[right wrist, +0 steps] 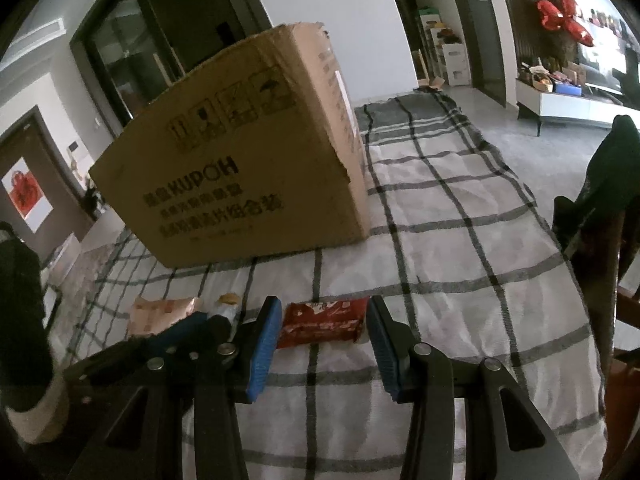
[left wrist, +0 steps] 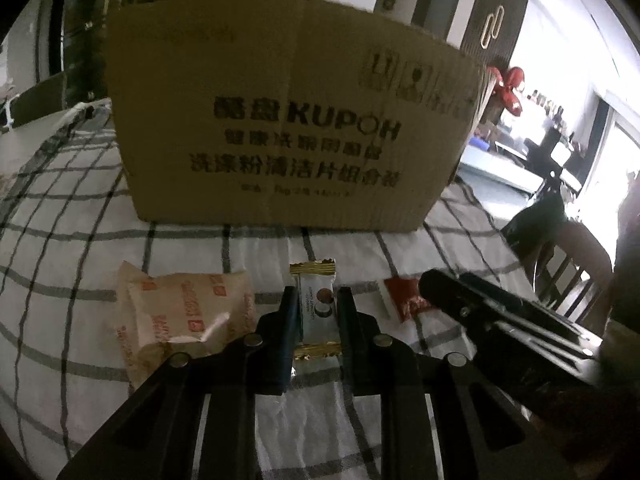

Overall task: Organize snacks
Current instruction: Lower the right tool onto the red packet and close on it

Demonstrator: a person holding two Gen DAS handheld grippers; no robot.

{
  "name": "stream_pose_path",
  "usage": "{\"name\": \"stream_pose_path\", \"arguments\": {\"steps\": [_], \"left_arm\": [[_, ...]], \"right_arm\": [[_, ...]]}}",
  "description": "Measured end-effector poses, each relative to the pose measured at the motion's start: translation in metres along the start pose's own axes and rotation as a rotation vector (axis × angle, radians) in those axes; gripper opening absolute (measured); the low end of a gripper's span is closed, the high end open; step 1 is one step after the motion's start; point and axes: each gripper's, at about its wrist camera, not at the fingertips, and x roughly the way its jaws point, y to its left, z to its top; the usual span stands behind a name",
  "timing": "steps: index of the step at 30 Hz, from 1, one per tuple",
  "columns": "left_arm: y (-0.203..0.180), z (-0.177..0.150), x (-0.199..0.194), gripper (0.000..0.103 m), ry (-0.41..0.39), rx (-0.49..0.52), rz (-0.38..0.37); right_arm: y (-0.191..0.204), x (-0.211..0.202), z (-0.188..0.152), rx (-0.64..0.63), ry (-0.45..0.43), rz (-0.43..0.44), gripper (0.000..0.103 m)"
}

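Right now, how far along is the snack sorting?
Early. Nothing visibly sits in the cardboard box. The left hand-held gripper is shut on the gold-edged candy; the right hand-held gripper is open around the red packet. The beige pastry pack lies untouched on the checked cloth.

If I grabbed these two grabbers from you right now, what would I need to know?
Left gripper: shut on the small white-and-gold candy.
Right gripper: jaws either side of the red snack packet, not squeezing it.
Beige snack pack lies on the checked cloth, left of the candy.
Cardboard box stands behind them.
Done: candy gripped. Left: probably all three snacks go into the box.
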Motion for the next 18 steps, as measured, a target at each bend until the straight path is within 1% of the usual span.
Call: {"name": "stream_pose_path", "arguments": {"steps": [1,2,3,6,9,18], "left_arm": [[0.001,0.001,-0.002,0.02,-0.011,-0.003,0.002],[0.001,0.001,-0.004,0.02,-0.023,-0.007,0.007],[0.002,0.001,-0.006,0.02,-0.033,-0.008,0.014],[0.003,0.002,-0.009,0.02,-0.05,-0.01,0.024],[0.006,0.004,-0.012,0.02,-0.066,-0.017,0.053],[0.004,0.004,-0.006,0.02,-0.057,-0.035,0.036]], "right_arm": [[0.001,0.001,0.0,-0.007,-0.002,-0.012,0.049],[0.002,0.001,-0.001,-0.009,-0.005,-0.023,0.06],[0.003,0.001,0.0,-0.011,-0.011,-0.033,0.066],[0.004,0.0,0.001,-0.02,-0.024,-0.042,0.066],[0.006,0.005,0.001,-0.03,-0.008,-0.042,0.066],[0.006,0.016,0.002,-0.023,0.038,-0.047,0.066]]}}
